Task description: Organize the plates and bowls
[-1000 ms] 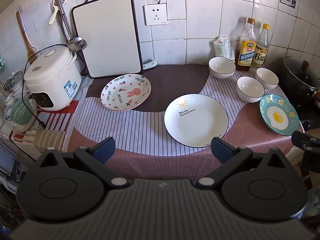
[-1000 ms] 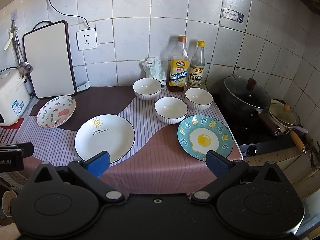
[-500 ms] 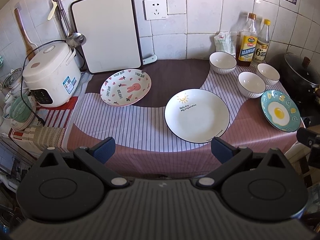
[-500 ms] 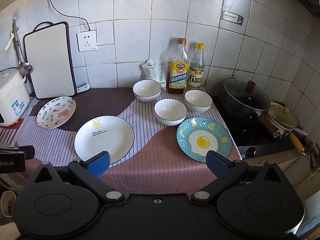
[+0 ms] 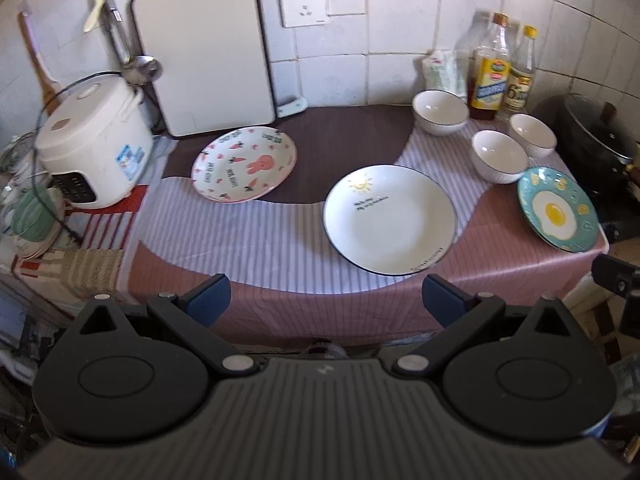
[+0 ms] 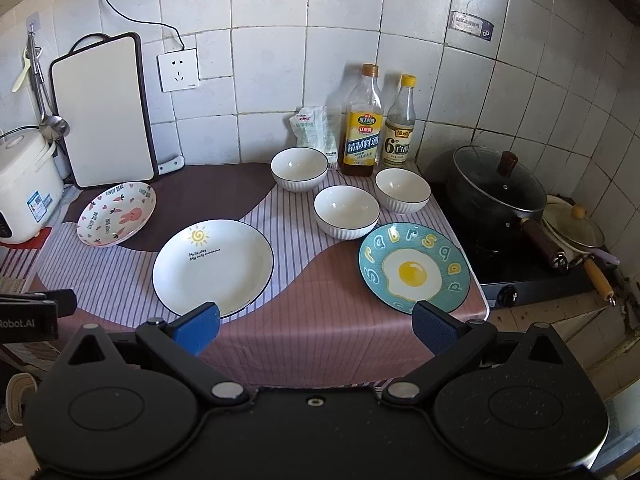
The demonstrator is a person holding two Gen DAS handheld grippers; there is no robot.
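Both my grippers, left [image 5: 326, 298] and right [image 6: 316, 322], stay wide apart before the table edge [image 6: 304, 360], near the round glossy white plate [image 6: 213, 266].

White rice cooker [image 5: 94, 146], cutting board [image 5: 206, 46] (leaning on tiles), two bottles [image 6: 378, 122], lidded wok [image 6: 498, 190]

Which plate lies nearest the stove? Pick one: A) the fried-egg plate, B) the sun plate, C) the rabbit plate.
A: the fried-egg plate sits at the cloth's right edge beside the stove, while the sun plate and rabbit plate lie further left.
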